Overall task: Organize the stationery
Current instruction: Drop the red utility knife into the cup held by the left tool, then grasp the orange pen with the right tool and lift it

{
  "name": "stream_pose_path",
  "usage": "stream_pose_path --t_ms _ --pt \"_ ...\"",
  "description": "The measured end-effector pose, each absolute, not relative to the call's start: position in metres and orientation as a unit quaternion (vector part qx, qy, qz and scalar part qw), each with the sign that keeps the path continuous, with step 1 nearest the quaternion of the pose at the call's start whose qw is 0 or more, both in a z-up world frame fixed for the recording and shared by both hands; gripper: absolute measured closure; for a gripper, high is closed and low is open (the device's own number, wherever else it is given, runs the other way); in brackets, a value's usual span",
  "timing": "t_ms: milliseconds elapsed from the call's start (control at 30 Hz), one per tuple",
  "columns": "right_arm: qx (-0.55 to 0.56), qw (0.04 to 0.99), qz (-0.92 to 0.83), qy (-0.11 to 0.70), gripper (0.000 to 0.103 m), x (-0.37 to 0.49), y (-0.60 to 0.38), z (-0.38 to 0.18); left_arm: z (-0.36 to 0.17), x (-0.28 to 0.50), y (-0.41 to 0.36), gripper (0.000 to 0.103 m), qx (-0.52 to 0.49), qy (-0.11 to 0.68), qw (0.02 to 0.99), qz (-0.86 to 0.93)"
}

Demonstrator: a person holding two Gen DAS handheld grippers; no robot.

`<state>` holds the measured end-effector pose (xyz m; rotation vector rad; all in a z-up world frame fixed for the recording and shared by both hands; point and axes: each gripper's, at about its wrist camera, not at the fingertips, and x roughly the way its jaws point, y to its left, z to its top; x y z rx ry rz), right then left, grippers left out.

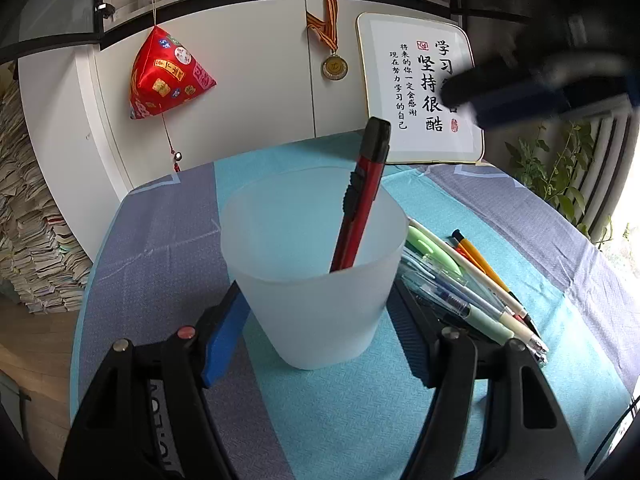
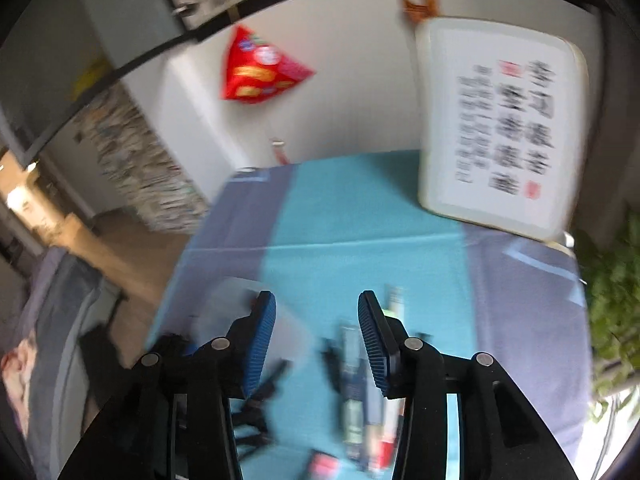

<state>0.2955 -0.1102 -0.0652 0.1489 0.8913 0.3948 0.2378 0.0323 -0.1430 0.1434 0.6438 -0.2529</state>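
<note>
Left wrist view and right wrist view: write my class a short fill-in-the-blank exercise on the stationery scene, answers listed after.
1. The red utility knife stands inside the frosted ____.
2. The left gripper is shut on the ____.
3. The pens lie on the ____ beside the cup.
4. The right gripper is ____, holding nothing.

Answers: cup; cup; tablecloth; open

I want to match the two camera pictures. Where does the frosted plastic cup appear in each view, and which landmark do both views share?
Left wrist: the frosted plastic cup is at centre, between the left gripper fingers, holding a red utility knife.
Right wrist: only a blurred pale shape at lower left, probably the cup; not certain.
Shared landmark: the framed calligraphy board at upper right.
</note>
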Motion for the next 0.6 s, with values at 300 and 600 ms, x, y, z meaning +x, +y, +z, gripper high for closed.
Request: stream_pose_path --t_ms 300,600 --pt "0.057 0.842 0.079 0.530 0.065 0.317 -0.147 -0.145 -0.143 0.237 0.032 0.034 0.072 0.315 0.938 -0.124" --pt "0.065 0.836 0.066 0.541 0.066 0.338 -0.142 -0.156 -0.144 0.236 0.032 0.034 0.074 0.316 0.938 -0.123"
